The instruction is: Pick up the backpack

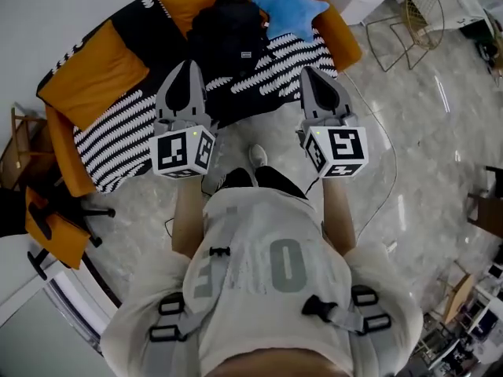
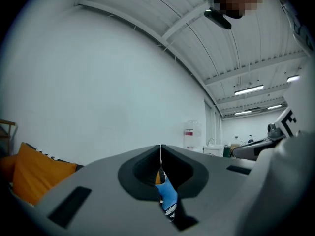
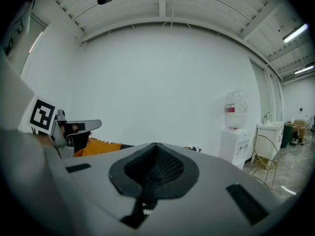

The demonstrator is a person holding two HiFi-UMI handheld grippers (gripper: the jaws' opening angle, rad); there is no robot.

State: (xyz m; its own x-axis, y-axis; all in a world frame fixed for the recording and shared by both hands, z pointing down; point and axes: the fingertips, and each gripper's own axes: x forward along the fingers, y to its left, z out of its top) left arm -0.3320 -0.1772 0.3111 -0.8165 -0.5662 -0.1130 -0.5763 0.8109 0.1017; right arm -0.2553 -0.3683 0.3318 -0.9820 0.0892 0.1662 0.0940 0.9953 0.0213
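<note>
**Both claws shut and empty, near side of the backpack**

The black backpack [image 1: 228,34] lies on the far part of the orange sofa [image 1: 75,81], on a black-and-white striped blanket [image 1: 118,132]. Its small white label is too small to read. One blue star cushion [image 1: 291,6] sits just beside it on the right. Nearer, the left gripper [image 1: 189,67] and right gripper [image 1: 308,75] have their jaws pressed together, holding nothing. Each carries one marker cube [image 1: 182,151]. A large "O" shows on the person's shirt [image 1: 275,265]. One wire chair [image 1: 420,14] stands at far right. One water dispenser [image 3: 235,136] bears an unreadable red label.
</note>
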